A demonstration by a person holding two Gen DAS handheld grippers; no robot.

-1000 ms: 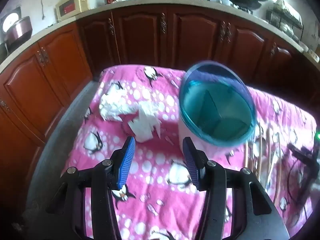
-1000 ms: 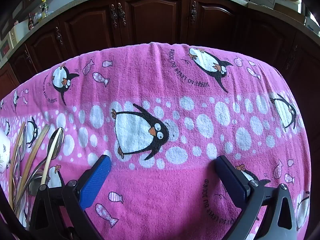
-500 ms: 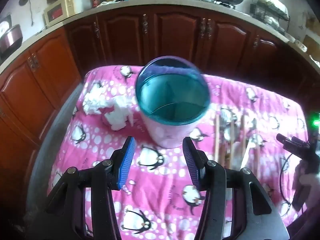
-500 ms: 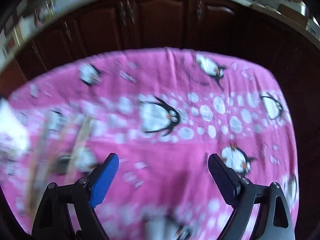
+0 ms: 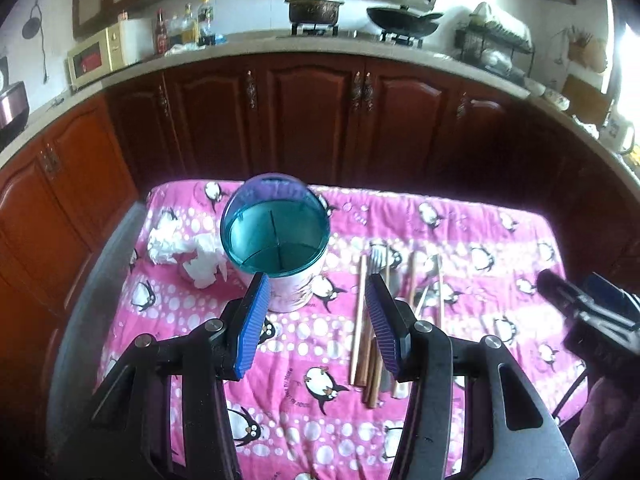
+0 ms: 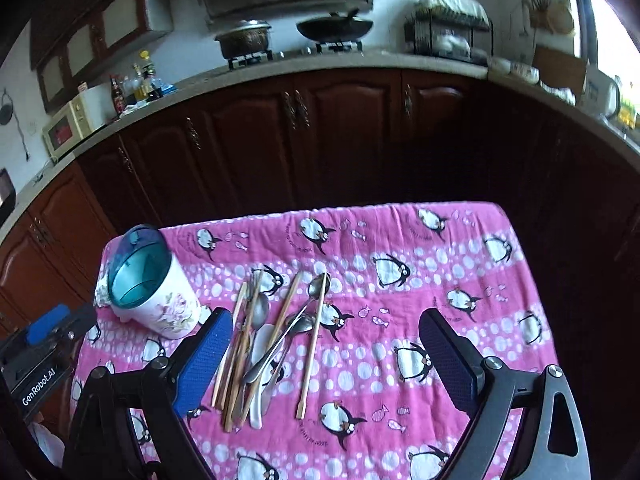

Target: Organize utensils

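Note:
A white flowered utensil holder [image 5: 294,294] with a blue rim and a divided inside stands empty on the pink penguin cloth [image 5: 460,240]. Right of it lie loose utensils [image 5: 362,312]: wooden chopsticks, metal spoons, a fork. My left gripper [image 5: 316,284] hovers open above the cloth, between the holder and the pile, holding nothing. In the right wrist view the holder [image 6: 172,312] is at the left and the utensils [image 6: 312,340] lie in the middle. My right gripper [image 6: 326,316] is high over them, wide open and empty.
Crumpled white tissue [image 5: 188,252] lies left of the holder. Dark wooden cabinets [image 5: 312,120] run behind the table. The right gripper's body [image 5: 580,308] shows at the right edge; the left gripper's body [image 6: 44,332] shows at the left.
Both grippers have risen and drawn back from the table, so the holder and utensils look smaller and the whole cloth shows. The right one moved more. Both jaws stayed open.

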